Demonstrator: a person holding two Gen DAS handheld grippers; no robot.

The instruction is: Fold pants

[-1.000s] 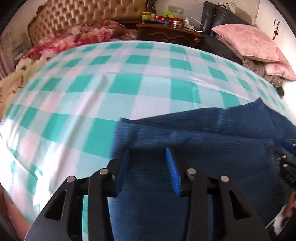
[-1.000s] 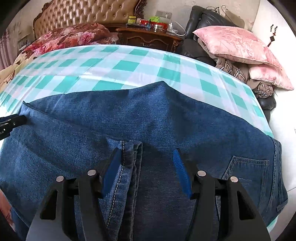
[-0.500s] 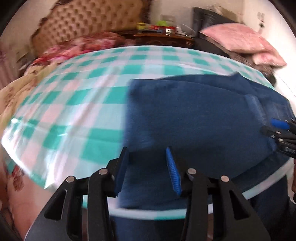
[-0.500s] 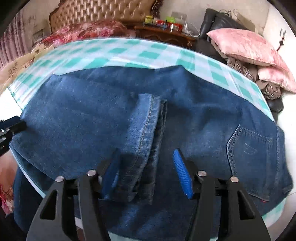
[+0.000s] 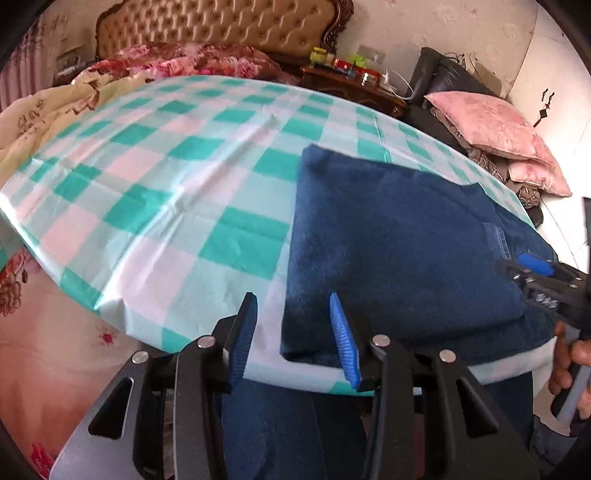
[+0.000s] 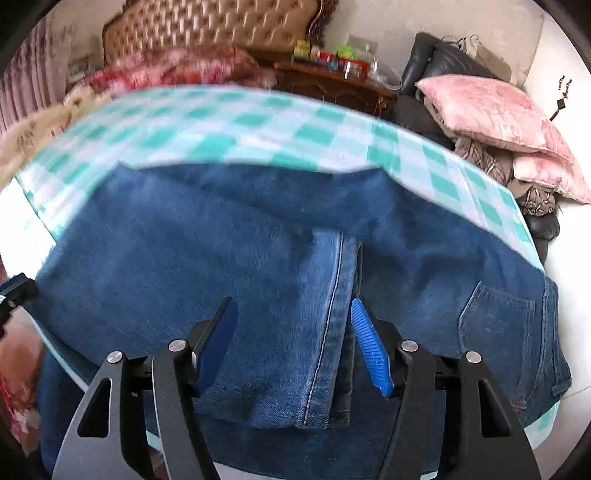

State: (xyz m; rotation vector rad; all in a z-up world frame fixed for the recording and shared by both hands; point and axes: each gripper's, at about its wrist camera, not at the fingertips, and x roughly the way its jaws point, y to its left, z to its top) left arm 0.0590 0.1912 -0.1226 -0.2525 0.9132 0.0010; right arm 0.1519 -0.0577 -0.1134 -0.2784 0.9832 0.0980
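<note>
Lying folded on the green-checked tablecloth point(image 5: 192, 177) beside a tufted bed point(image 5: 221, 26), jeans point(image 6: 229, 240); both fingers apart, empty

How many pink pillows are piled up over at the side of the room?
2 visible: a large pink pillow on top, and a smaller pink pillow tucked below it to the right. The heap may hide more.

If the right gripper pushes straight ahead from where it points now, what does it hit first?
Most likely the hem strip of the jeans, which lies between the open fingers of the right gripper; depth is unclear, so it may pass just above the denim.
</note>
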